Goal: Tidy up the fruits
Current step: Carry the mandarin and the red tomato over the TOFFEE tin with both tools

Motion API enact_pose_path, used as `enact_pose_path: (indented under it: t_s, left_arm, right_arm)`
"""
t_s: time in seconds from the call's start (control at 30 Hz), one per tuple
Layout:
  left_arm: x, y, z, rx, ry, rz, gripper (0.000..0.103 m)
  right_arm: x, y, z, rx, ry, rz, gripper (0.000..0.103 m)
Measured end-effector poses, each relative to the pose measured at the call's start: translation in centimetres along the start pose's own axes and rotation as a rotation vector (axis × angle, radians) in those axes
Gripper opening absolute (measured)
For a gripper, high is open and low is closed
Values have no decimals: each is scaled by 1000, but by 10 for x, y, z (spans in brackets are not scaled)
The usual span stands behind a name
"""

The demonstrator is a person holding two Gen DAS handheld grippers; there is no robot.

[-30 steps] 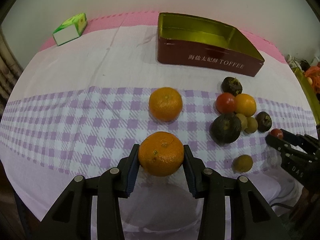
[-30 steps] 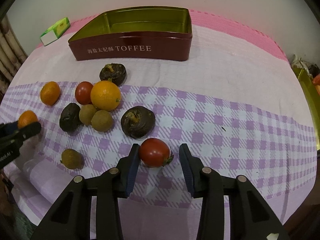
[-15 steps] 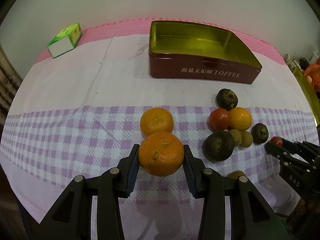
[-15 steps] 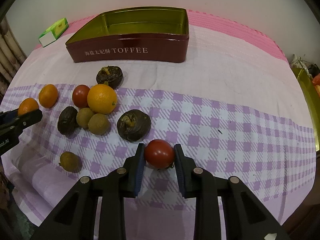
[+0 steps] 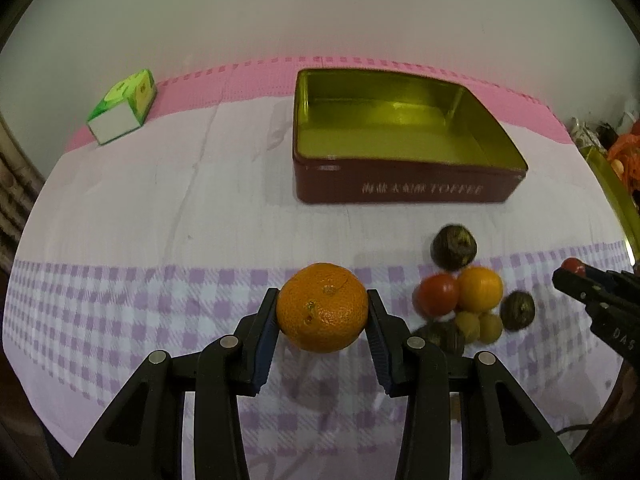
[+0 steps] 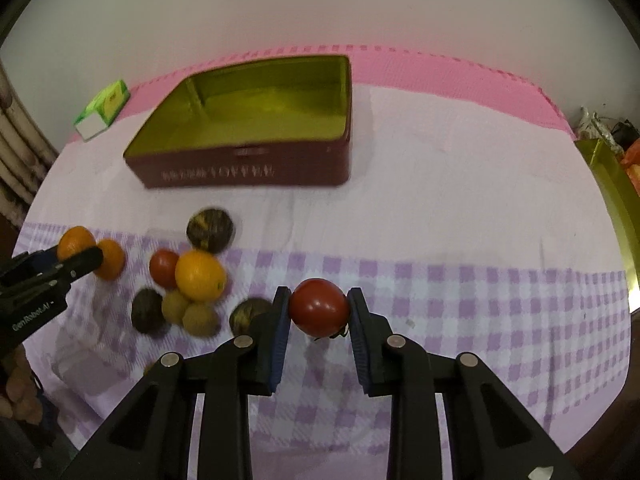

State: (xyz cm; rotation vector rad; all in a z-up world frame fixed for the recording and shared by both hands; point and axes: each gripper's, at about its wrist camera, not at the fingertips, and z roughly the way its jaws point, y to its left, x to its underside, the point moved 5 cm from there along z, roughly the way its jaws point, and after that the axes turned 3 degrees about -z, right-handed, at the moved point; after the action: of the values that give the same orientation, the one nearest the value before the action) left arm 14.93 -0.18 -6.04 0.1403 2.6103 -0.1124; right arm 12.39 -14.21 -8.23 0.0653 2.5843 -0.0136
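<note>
left gripper (image 5: 322, 312) is being kept clamped on the orange (image 5: 322, 306) | right gripper (image 6: 318, 311) is being held shut on the tomato (image 6: 319, 306) (both are being carried above the cloth) | tin (image 5: 404, 178) is lying ahead of both, nearer the left gripper

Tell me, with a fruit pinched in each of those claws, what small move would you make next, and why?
Probably carry both forward over the tin and let go. The left gripper is shut on a mandarin, the right gripper, its jaws just closed, on a tomato. The tin sits open and empty beyond the loose fruit on the cloth.
</note>
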Motion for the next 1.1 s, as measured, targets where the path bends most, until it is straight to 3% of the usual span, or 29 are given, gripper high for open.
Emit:
enact_pose_path:
  t_s: [0.57,0.8,1.1]
  left_arm:
    - [-86,-12,1,37,-122,21,42]
    - [-110,-18,27,50,-81,14,42]
    - [-114,-25,61,34,-14,29,42]
  right_arm:
    - [-79,-3,0,-16,-112,-34,26]
    - [-104,1,16,-12,-117,-60,26]
    - [-119,9,55,-24,-51,-65,26]
